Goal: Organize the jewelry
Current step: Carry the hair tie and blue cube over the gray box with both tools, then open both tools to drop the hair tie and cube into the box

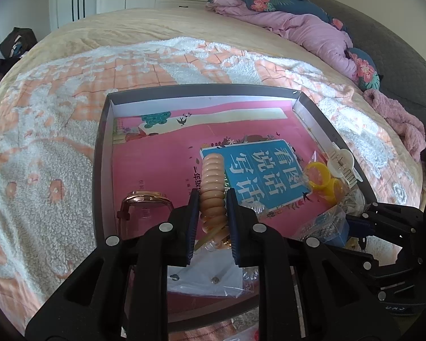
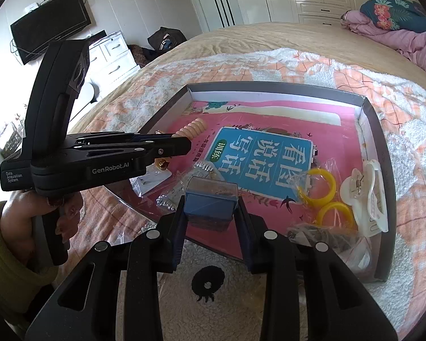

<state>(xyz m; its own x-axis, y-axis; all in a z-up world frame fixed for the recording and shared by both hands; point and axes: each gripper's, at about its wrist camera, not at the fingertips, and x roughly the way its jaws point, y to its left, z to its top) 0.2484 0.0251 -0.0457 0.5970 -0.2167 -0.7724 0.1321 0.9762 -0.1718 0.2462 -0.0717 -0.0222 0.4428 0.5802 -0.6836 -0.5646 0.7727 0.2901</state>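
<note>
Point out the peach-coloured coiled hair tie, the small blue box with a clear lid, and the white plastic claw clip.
Peach-coloured coiled hair tie (image 1: 212, 187): left wrist view, on its mid coils.
Small blue box with a clear lid (image 2: 210, 207): right wrist view, on its blue front face.
White plastic claw clip (image 2: 367, 196): right wrist view, on its body.

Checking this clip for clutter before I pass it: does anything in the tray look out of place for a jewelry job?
Yes: a pink children's workbook lies flat in the grey tray, lining its floor. The yellow rings and the white hair claw lie on top of it. It is no jewelry. Nothing looks spilled or broken.
</note>
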